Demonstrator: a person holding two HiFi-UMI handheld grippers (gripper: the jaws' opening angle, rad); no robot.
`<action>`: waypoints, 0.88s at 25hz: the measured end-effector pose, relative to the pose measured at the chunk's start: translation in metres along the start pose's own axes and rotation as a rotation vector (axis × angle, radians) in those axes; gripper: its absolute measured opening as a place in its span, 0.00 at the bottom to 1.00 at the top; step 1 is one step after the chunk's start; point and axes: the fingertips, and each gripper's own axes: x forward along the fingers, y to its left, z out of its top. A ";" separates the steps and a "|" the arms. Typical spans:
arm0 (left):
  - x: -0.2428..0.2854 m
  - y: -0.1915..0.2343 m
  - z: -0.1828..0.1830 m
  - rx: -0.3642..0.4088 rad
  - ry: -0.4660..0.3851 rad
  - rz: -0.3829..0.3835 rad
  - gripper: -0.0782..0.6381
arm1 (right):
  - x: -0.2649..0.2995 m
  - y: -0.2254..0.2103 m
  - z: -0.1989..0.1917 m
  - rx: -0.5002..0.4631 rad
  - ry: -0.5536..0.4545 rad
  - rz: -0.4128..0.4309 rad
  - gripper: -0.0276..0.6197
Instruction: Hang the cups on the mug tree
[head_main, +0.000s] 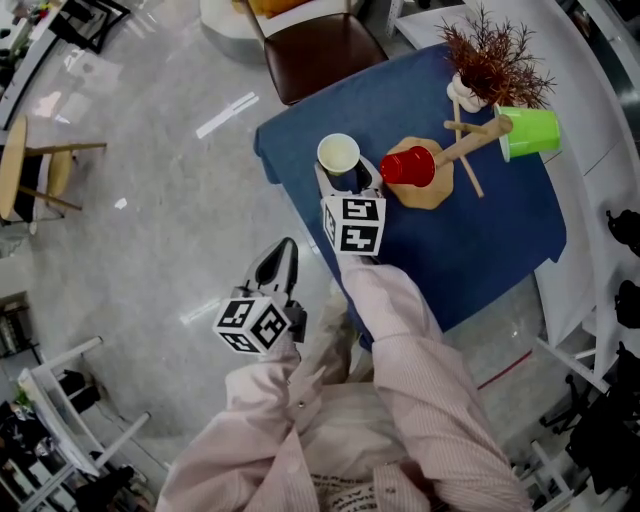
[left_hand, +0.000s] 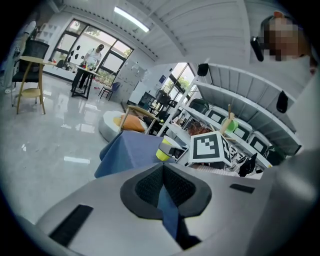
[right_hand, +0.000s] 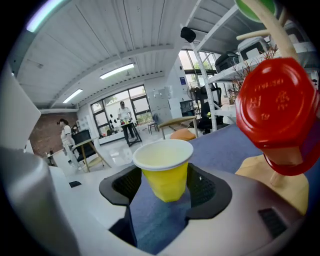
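Note:
A yellow paper cup (head_main: 338, 155) (right_hand: 166, 172) stands upright on the blue-clothed table (head_main: 480, 250). My right gripper (head_main: 345, 178) (right_hand: 165, 186) is open around its lower part, with a pad close on each side. The wooden mug tree (head_main: 428, 190) (right_hand: 272, 177) stands just right of it. A red cup (head_main: 408, 166) (right_hand: 276, 107) hangs on a near peg and a green cup (head_main: 530, 132) on a far peg. My left gripper (head_main: 280, 262) (left_hand: 163, 172) is shut and holds nothing. It hangs over the floor, left of the table.
A dried reddish plant in a white vase (head_main: 490, 60) stands behind the mug tree. A brown chair (head_main: 320, 50) is at the table's far side, a wooden chair (head_main: 30, 170) far left. The table's near edge lies under my right arm.

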 end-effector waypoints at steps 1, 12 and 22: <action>-0.002 -0.001 0.001 0.001 -0.006 0.004 0.11 | -0.004 0.003 -0.001 0.005 0.005 0.009 0.47; -0.013 -0.028 0.016 0.023 -0.085 0.049 0.11 | -0.052 0.029 0.006 0.033 0.037 0.143 0.47; -0.026 -0.053 0.044 0.038 -0.183 0.101 0.11 | -0.090 0.047 0.038 0.115 0.030 0.302 0.47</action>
